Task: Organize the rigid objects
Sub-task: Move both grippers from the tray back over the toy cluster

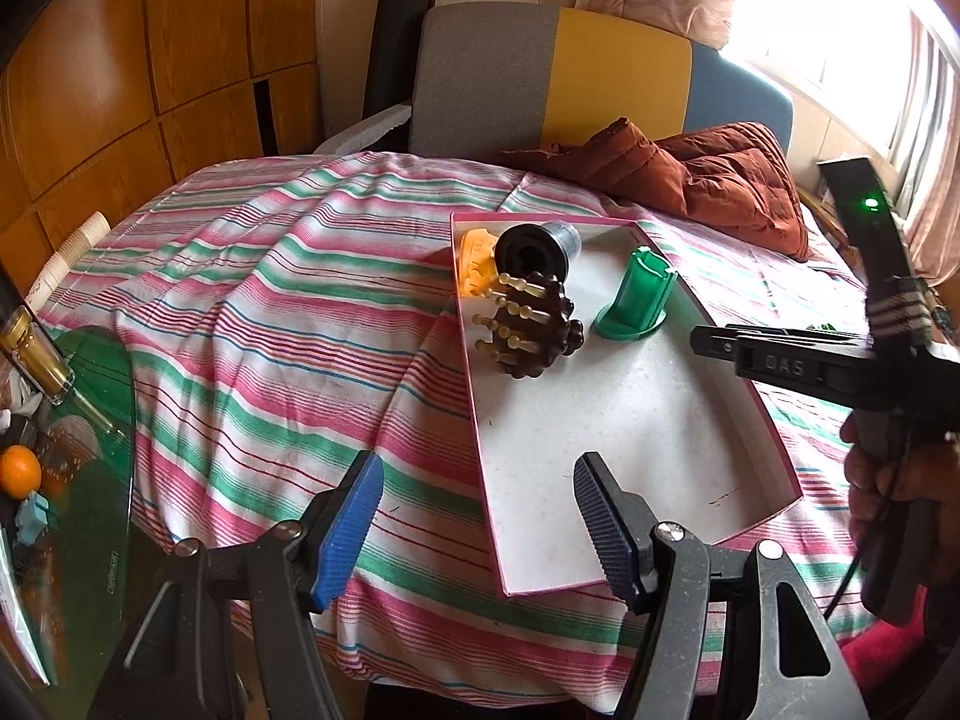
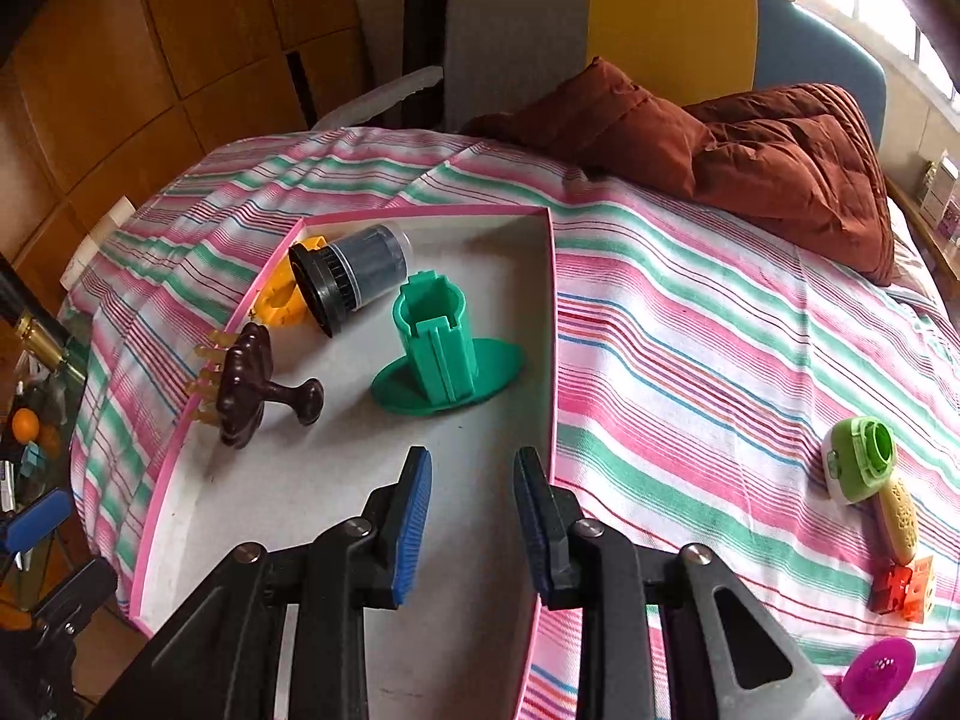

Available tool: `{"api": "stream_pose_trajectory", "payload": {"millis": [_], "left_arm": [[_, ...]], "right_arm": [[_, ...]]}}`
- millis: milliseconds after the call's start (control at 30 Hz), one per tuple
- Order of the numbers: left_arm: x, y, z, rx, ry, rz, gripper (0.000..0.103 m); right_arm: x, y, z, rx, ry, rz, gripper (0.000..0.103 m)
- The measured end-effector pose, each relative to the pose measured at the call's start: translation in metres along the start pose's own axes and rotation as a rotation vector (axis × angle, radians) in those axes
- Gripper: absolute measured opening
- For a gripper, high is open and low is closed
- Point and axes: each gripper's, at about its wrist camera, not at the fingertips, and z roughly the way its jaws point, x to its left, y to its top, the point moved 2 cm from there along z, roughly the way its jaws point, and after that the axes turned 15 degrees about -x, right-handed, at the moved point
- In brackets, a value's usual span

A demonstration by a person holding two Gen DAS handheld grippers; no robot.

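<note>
A pink-edged white tray (image 1: 630, 438) (image 2: 336, 480) lies on the striped cloth. In it are a green holder (image 1: 637, 300) (image 2: 441, 354), a dark brown massage brush (image 1: 534, 324) (image 2: 249, 387), a black cylinder (image 1: 537, 249) (image 2: 354, 276) and an orange piece (image 1: 474, 261) (image 2: 279, 300). My left gripper (image 1: 477, 531) is open and empty over the tray's near left corner. My right gripper (image 2: 471, 525) is open and empty over the tray's near right part; it also shows from the side in the left wrist view (image 1: 720, 342). A green-white gadget (image 2: 858, 465), a yellow piece (image 2: 897, 519), an orange block (image 2: 903, 591) and a magenta strainer (image 2: 879, 675) lie on the cloth at right.
A rust-brown jacket (image 2: 780, 156) lies at the back of the table before a grey, yellow and blue chair (image 1: 558, 72). A glass side table (image 1: 72, 480) at left holds a bottle (image 1: 36, 354) and an orange (image 1: 21, 468).
</note>
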Motion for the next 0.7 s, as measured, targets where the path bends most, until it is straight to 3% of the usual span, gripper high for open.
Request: {"api": "stream_pose_trajectory", "payload": {"millis": [433,700], "left_arm": [[-0.006,0.001,-0.005,-0.011,-0.004,0.021,0.067],[-0.012,0.003,-0.005,-0.015,-0.013,0.035,0.067]], "right_arm": [[-0.023,0.002,-0.045,-0.064,-0.017,0.031,0.028],[-0.081,0.000,-0.080,-0.096,-0.106,0.107,0.031]]}}
